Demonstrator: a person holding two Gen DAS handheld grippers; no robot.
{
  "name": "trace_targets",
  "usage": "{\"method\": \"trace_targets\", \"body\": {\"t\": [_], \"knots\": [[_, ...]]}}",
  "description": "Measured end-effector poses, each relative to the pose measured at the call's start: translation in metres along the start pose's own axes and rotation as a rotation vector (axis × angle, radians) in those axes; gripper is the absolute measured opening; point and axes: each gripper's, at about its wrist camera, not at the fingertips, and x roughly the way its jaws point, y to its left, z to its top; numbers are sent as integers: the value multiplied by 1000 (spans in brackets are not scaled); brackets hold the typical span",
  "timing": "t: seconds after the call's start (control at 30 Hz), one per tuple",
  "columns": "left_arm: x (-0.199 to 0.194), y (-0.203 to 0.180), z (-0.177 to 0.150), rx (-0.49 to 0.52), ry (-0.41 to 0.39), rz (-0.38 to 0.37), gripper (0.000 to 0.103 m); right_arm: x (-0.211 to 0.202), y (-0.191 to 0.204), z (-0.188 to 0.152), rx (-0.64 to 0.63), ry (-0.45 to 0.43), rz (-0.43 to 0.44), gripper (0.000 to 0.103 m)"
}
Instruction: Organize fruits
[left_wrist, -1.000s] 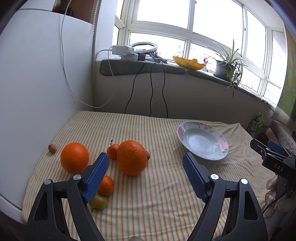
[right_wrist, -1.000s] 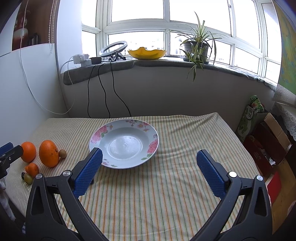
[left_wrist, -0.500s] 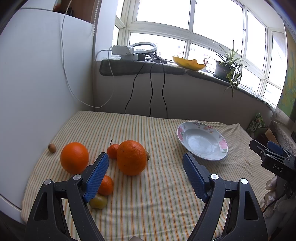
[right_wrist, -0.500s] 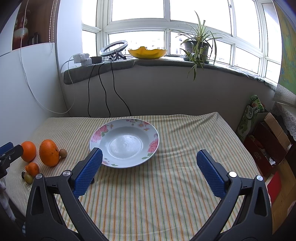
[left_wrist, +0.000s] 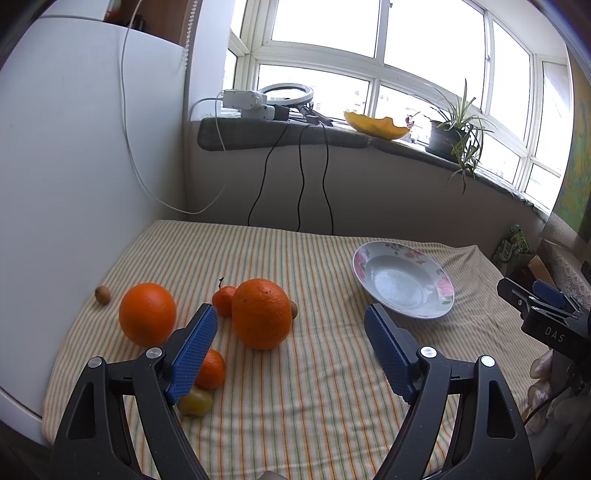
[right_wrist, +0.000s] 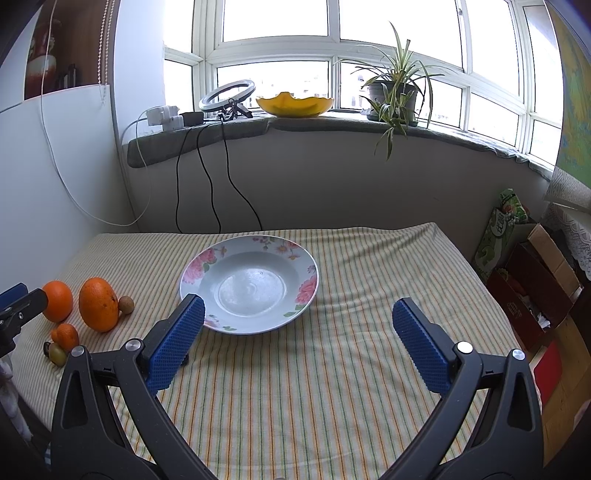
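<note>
Two large oranges lie on the striped cloth at the left: one (left_wrist: 261, 313) near the middle, the other (left_wrist: 147, 313) further left. Two small tangerines (left_wrist: 224, 300) (left_wrist: 211, 369), a yellowish fruit (left_wrist: 195, 402) and small brown nuts (left_wrist: 102, 294) lie around them. A floral plate (left_wrist: 402, 283) (right_wrist: 249, 283) stands empty at the right. My left gripper (left_wrist: 291, 345) hovers open just in front of the fruit, with nothing between its fingers. In front of the plate my right gripper (right_wrist: 297, 341) is open too and holds nothing.
A white panel (left_wrist: 66, 166) walls the table's left side. Cables (left_wrist: 303, 184) hang from the windowsill, which carries a ring light (right_wrist: 227, 94), a yellow bowl (right_wrist: 293, 105) and a potted plant (right_wrist: 393, 96). Boxes and a green bag (right_wrist: 498, 229) stand beyond the table's right edge.
</note>
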Motion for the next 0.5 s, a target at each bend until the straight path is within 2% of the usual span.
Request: {"method": "trace_targets", "body": {"t": [0.5], "knots": [[0,1,0,0,0,-1,82,1,0,-1,0,1,0,103]]}}
